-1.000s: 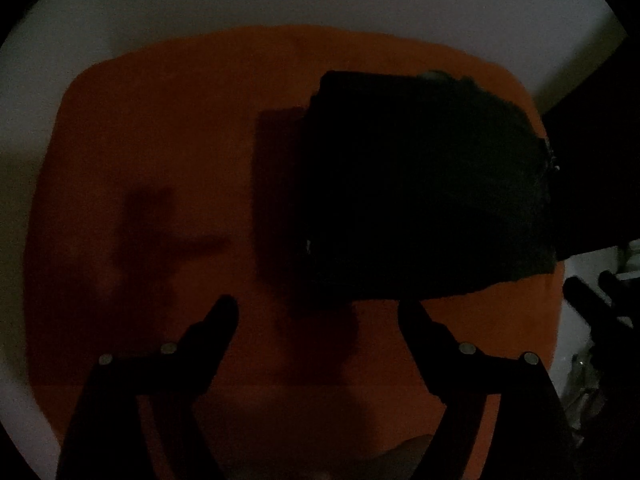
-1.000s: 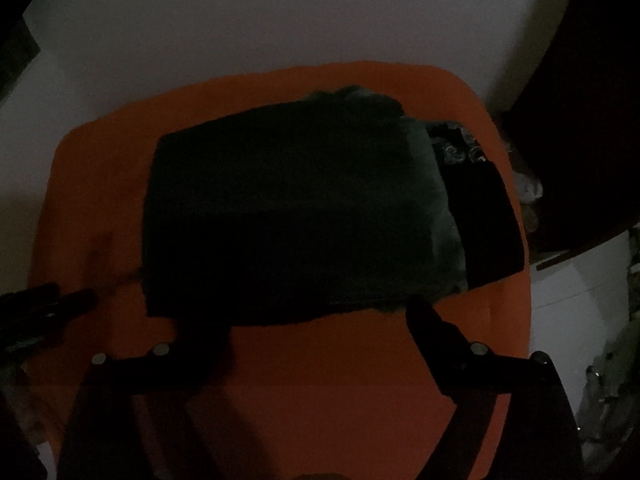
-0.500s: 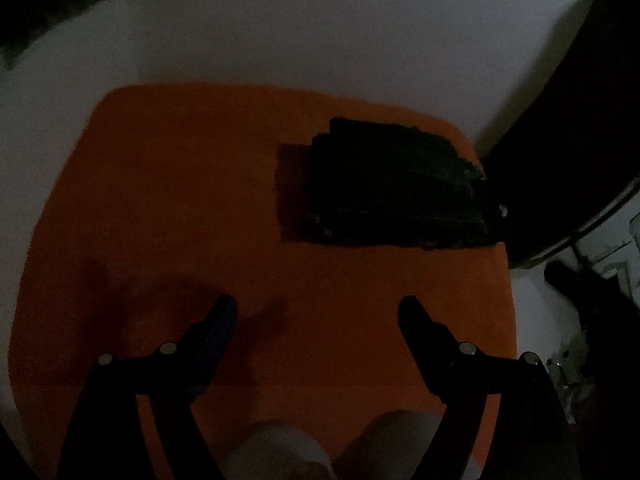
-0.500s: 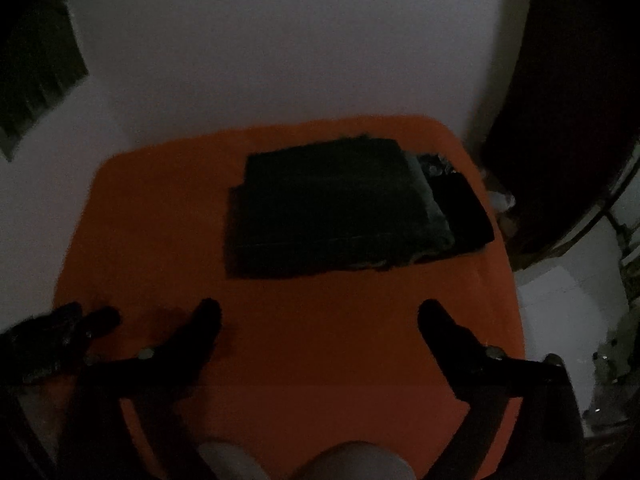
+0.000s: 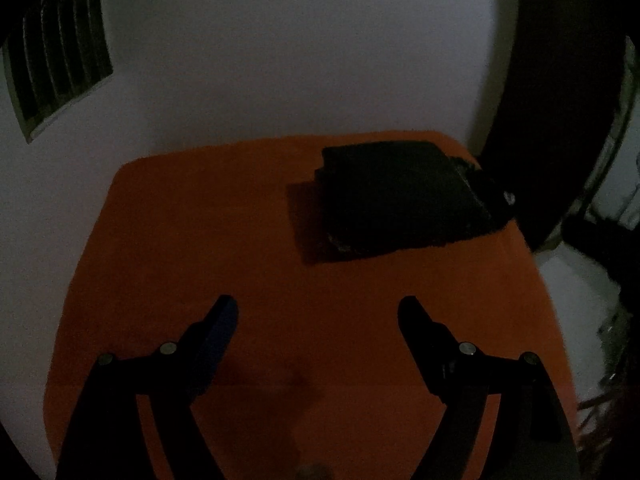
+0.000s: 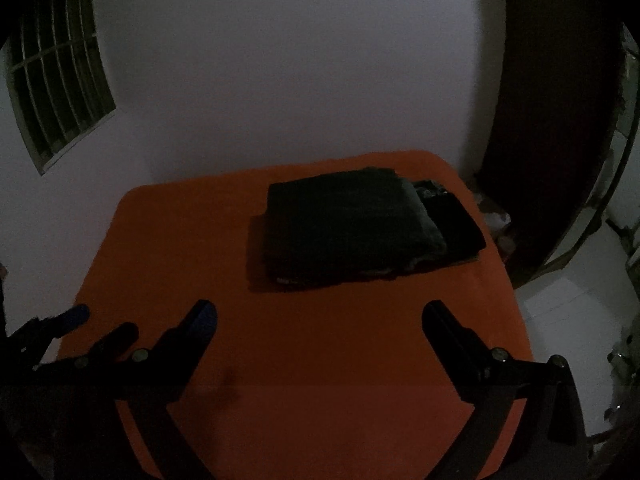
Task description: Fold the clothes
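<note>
Orange bench [image 5: 192, 240] carries folded dark clothes [image 6: 352, 232] far-right, nearer the right hand-held gripper [image 6: 320, 316]; both it and the left hand-held gripper [image 5: 318, 310] are held apart, empty.

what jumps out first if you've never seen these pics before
The bright orange table cover fills the middle of both views against a pale wall. On its far right part lies a neat stack of dark folded clothes. Nearest the cameras, the left gripper and the right gripper hang open and empty over the bare orange, short of the stack.
</note>
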### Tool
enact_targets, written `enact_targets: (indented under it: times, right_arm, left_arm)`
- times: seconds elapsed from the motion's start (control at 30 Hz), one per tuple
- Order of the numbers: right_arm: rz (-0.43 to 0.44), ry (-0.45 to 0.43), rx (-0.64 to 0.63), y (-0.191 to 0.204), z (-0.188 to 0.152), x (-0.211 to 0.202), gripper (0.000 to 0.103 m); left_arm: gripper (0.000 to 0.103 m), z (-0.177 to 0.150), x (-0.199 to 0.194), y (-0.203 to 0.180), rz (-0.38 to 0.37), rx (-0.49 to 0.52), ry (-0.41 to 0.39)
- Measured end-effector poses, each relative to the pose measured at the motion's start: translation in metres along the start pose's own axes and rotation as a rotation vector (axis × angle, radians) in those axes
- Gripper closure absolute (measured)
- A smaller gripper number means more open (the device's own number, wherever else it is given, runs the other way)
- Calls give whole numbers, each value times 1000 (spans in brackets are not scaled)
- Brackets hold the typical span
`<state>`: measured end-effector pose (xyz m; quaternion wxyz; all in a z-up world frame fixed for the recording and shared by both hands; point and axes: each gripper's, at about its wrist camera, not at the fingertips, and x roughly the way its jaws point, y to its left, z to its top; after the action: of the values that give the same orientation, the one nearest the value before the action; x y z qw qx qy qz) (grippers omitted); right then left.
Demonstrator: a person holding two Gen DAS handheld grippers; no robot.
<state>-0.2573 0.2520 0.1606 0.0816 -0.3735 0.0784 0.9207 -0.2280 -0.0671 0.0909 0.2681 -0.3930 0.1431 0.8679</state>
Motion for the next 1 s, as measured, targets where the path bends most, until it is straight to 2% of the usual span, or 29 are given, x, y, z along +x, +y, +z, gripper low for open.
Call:
enact_targets:
  times: [0.1,0.17,0.4,0.43,0.47,0.57,0.63,0.7,0.8,0.9,0.93,1.0]
  right_arm:
    - [9,-31,35,-10,-35,0,0]
    - [42,-42,46,-14,-61,-3,0]
    - [62,-46,3,-8,-125,-26,1]
    - [80,-61,0,-5,-135,-30,1]
    - [105,-69,-13,-1,-147,-34,1]
    - [129,-37,-21,6,-176,-42,1]
    - [108,-28,39,2,-193,-58,1]
    - [103,-5,61,6,-206,-76,1]
    - [87,11,21,16,-233,-112,0]
    - [98,-6,-48,25,-257,-145,0]
    - [94,-16,-77,27,-263,-155,0]
    - [78,-46,-135,32,-268,-172,1]
  left_arm:
    - [20,-34,11,-12,45,44,0]
    - [20,-52,8,-7,21,8,4]
    - [20,-115,-4,10,-60,-119,16]
    - [20,-131,-12,18,-47,-173,-24]
    - [20,-144,-14,21,-57,-194,-28]
    - [20,-177,-31,28,-44,-235,19]
    - [20,-198,-43,32,-36,-261,50]
    - [20,-210,-65,28,-7,-249,36]
    - [20,-222,-93,20,58,-235,39]
    - [20,-227,-113,22,8,-228,57]
    - [20,-234,-131,21,4,-222,21]
    - [20,-227,-136,21,18,-182,-7]
